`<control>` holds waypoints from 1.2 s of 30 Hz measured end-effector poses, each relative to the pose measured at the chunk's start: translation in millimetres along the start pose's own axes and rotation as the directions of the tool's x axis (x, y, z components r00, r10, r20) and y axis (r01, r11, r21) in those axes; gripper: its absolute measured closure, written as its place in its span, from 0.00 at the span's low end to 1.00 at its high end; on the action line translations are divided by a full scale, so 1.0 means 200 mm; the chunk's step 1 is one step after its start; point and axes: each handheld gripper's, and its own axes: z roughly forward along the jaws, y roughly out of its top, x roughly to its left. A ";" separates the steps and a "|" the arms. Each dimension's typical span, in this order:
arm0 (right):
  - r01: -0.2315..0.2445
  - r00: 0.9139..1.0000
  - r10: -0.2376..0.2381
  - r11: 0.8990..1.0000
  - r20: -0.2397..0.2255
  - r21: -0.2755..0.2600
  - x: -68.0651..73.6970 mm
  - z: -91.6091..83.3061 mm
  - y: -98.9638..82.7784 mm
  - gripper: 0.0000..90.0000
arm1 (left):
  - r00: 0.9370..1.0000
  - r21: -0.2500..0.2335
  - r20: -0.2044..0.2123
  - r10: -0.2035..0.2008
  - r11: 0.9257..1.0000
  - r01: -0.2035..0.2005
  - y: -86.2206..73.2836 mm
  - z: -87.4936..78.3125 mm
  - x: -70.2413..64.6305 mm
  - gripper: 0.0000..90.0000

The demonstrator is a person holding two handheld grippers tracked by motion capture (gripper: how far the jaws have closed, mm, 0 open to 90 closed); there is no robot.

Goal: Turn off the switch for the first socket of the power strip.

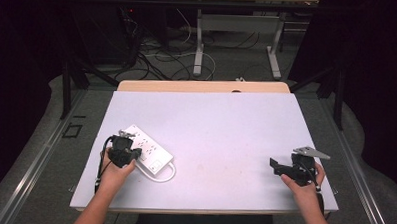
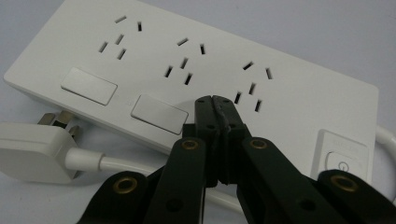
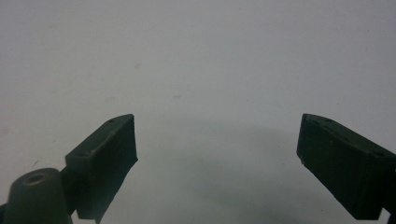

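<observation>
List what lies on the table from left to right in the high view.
Left gripper → power strip → bare stretch of the table → right gripper.

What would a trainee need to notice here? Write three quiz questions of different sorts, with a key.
1. True or false: the left hand-held gripper is shut over the power strip.
2. How many socket groups does the strip show? A) two B) three C) five
3. Fill in: the right hand-held gripper is ___ above the bare white table.

Key: 1 true; 2 B; 3 open.
</observation>
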 end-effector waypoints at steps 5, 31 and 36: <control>0.001 1.000 -0.001 1.000 -0.001 0.001 0.00 0.00 0.00 0.13 | 1.000 -0.006 -0.003 -0.004 1.000 0.004 0.00 0.00 0.00 1.00; -0.004 1.000 0.004 1.000 -0.001 -0.001 0.00 0.00 0.00 0.13 | 1.000 -0.024 -0.005 -0.020 1.000 0.020 -0.02 0.00 0.00 1.00; -0.005 1.000 0.005 1.000 -0.001 -0.001 0.00 0.00 0.00 0.13 | 1.000 -0.026 0.001 -0.019 0.999 0.019 -0.02 -0.01 0.00 1.00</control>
